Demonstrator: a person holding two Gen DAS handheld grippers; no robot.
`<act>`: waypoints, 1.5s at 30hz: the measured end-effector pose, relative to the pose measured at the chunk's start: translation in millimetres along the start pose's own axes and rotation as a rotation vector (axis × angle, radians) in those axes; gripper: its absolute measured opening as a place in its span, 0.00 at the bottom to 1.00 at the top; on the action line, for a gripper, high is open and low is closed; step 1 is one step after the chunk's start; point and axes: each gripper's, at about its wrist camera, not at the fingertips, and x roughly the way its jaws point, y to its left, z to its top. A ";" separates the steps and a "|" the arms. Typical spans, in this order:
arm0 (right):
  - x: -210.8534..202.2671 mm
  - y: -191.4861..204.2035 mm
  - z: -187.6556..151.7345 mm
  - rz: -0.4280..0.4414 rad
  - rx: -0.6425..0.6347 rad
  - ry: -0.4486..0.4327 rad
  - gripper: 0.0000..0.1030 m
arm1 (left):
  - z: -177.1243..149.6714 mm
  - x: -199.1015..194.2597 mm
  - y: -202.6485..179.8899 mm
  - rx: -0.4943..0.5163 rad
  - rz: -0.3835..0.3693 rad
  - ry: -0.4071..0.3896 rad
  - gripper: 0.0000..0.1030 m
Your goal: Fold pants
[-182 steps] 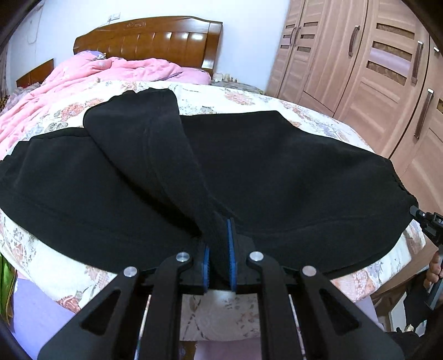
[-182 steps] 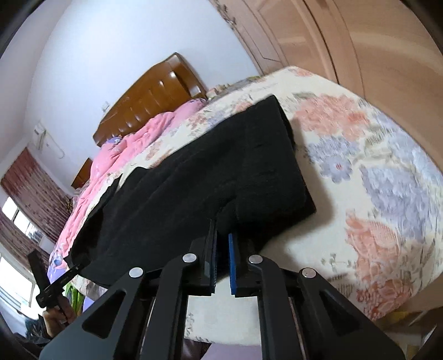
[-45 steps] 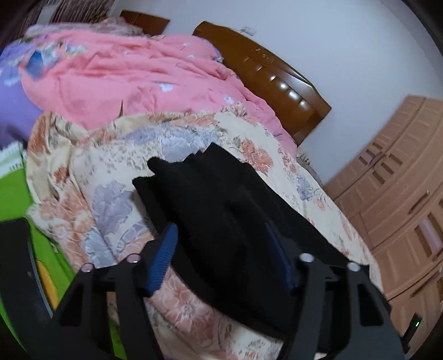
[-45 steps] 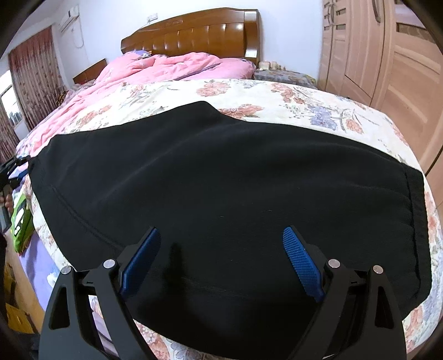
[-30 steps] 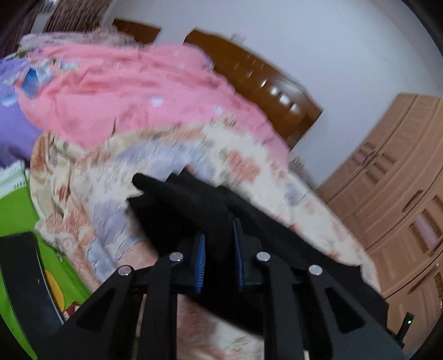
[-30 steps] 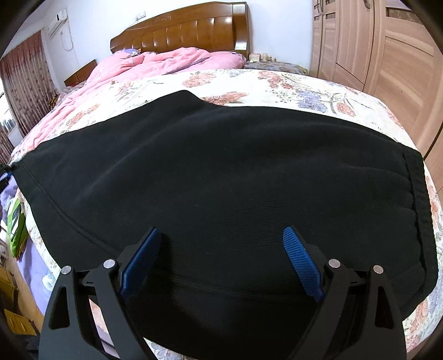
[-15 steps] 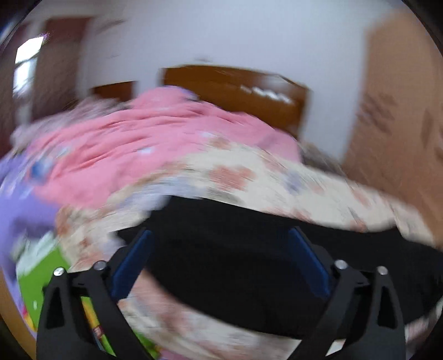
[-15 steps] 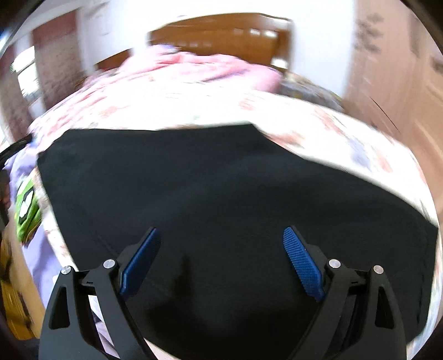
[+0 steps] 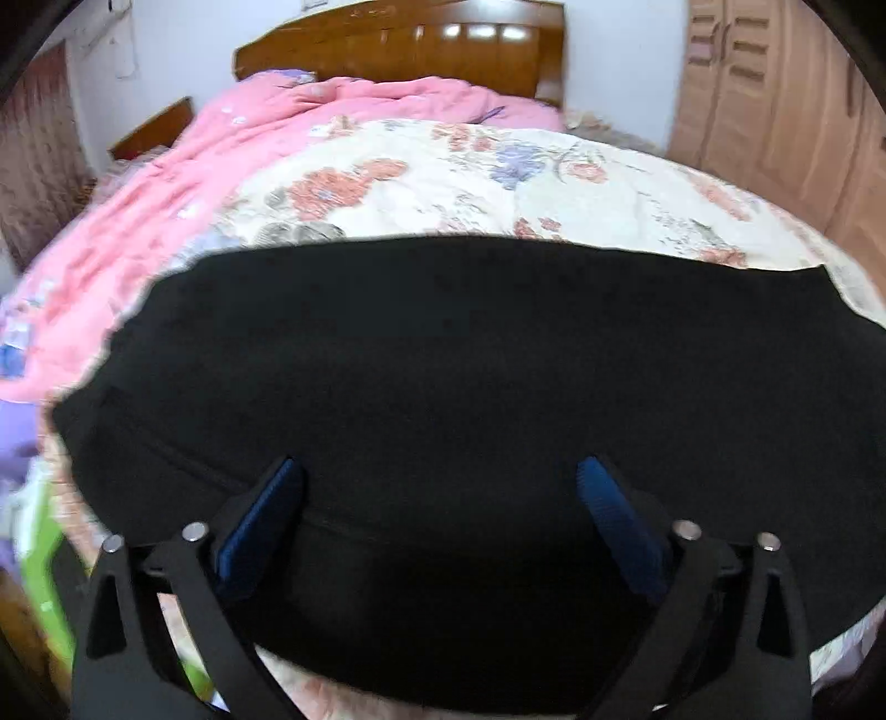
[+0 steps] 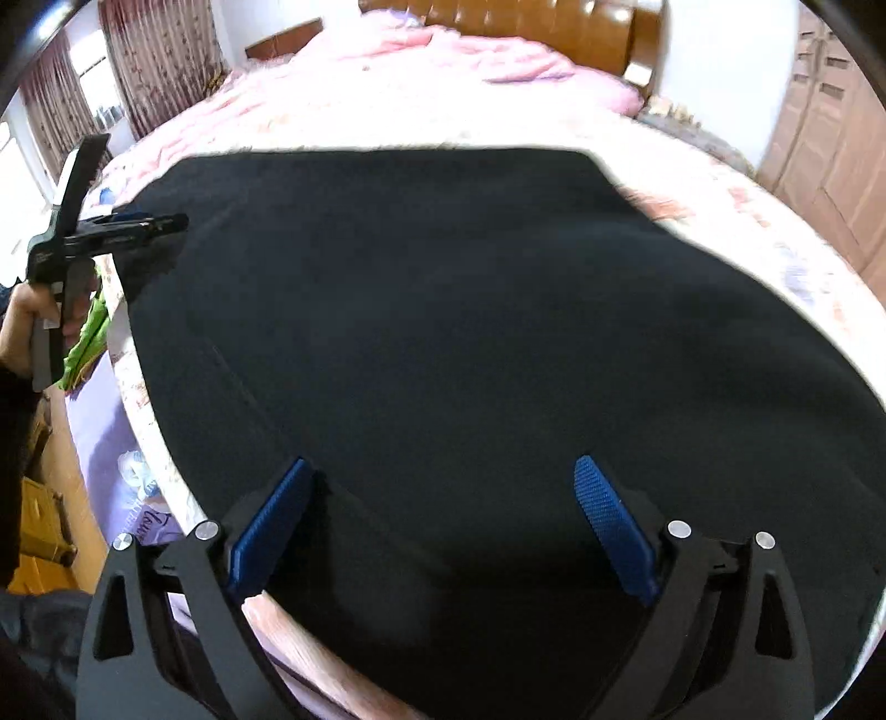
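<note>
The black pants (image 9: 454, 387) lie flat across the foot of the bed, folded lengthwise into one wide band. They also fill the right wrist view (image 10: 470, 332). My left gripper (image 9: 437, 515) is open and empty, its blue pads wide apart just above the near part of the pants. My right gripper (image 10: 443, 509) is open and empty over the near edge of the pants. The left gripper also shows in the right wrist view (image 10: 138, 227), held in a hand at the pants' left end.
The bed has a floral cover (image 9: 554, 183) and a pink quilt (image 9: 166, 183) toward the wooden headboard (image 9: 421, 39). A wardrobe (image 9: 775, 111) stands at the right. Green and purple items (image 10: 88, 332) lie beside the bed at the left.
My left gripper let go of the pants' end, opened, and swung round to face across the bed. My right gripper stayed open and shifted left over the pants.
</note>
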 end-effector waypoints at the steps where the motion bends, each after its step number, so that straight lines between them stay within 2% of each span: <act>1: -9.3 -11.4 -2.7 -0.020 0.026 -0.029 0.90 | 4.8 -15.0 -9.6 0.011 -0.028 -0.033 0.89; 4: -16.0 -49.5 6.0 -0.096 0.128 -0.066 0.90 | 27.3 -52.1 -56.1 0.074 -0.186 -0.123 0.91; 6: -10.3 -61.9 19.0 -0.106 0.142 -0.068 0.90 | 44.4 -56.5 -111.9 0.206 -0.249 -0.129 0.97; 8: 8.1 -69.9 36.9 -0.094 0.123 -0.036 0.90 | 58.1 -45.4 -163.0 0.297 -0.292 -0.108 0.98; 10: 30.8 -71.2 51.6 -0.117 0.083 0.017 0.90 | 71.4 -21.8 -205.9 0.329 -0.361 -0.035 0.98; 13: 57.7 -79.8 54.1 -0.103 0.025 0.091 0.95 | 79.1 8.3 -252.6 0.378 -0.389 0.008 0.97; 15: 54.1 -88.8 43.1 -0.067 -0.016 0.100 0.95 | 75.9 34.0 -273.9 0.436 -0.341 0.035 0.98; 16: 49.6 -95.7 33.4 -0.059 -0.034 0.115 0.95 | 72.9 41.4 -277.7 0.452 -0.320 0.038 0.99; 17: 45.4 -103.8 23.8 -0.042 -0.036 0.122 0.96 | 70.5 42.0 -275.0 0.448 -0.338 -0.022 0.99; 18: 40.7 -112.1 13.9 -0.026 -0.050 0.117 0.96 | 71.1 45.1 -273.1 0.437 -0.355 -0.013 0.99; 20: 33.1 -125.7 -3.5 -0.002 -0.056 0.106 0.96 | 74.8 49.7 -270.6 0.423 -0.342 -0.014 0.99; 27: 40.5 -121.2 1.8 -0.023 -0.066 0.120 0.95 | 78.4 52.0 -277.6 0.422 -0.338 -0.021 0.99; 29: 30.8 -119.1 1.5 -0.051 -0.070 0.134 0.95 | 78.6 51.3 -275.9 0.425 -0.334 -0.024 0.99; 30: 24.4 -119.3 5.4 -0.095 -0.053 0.137 0.95 | 78.6 50.9 -275.7 0.425 -0.334 -0.025 0.99; 31: 2.5 -115.5 -0.4 -0.118 -0.034 0.116 0.95 | 78.6 50.7 -275.4 0.425 -0.335 -0.025 0.99; 33: -12.5 -119.7 -2.6 -0.113 -0.003 0.074 0.95 | 78.6 50.8 -276.1 0.427 -0.332 -0.027 0.99; 35: -7.5 -125.0 -19.2 -0.132 -0.025 0.132 0.95 | 78.3 50.6 -274.4 0.426 -0.334 -0.027 0.99; 36: -0.9 -130.0 -33.4 -0.128 -0.054 0.165 0.95 | 78.3 50.7 -274.4 0.426 -0.335 -0.026 0.99; 39: -10.2 -147.4 -53.1 -0.014 -0.025 0.082 0.96 | 78.4 50.8 -275.0 0.422 -0.336 -0.026 0.99; 43: -11.7 -130.5 -50.4 -0.058 -0.033 0.072 0.95 | 78.8 51.3 -275.3 0.419 -0.336 -0.026 0.99; 45: -25.3 -124.2 -47.9 -0.134 0.013 0.052 0.95 | 78.6 51.2 -275.3 0.420 -0.335 -0.027 0.99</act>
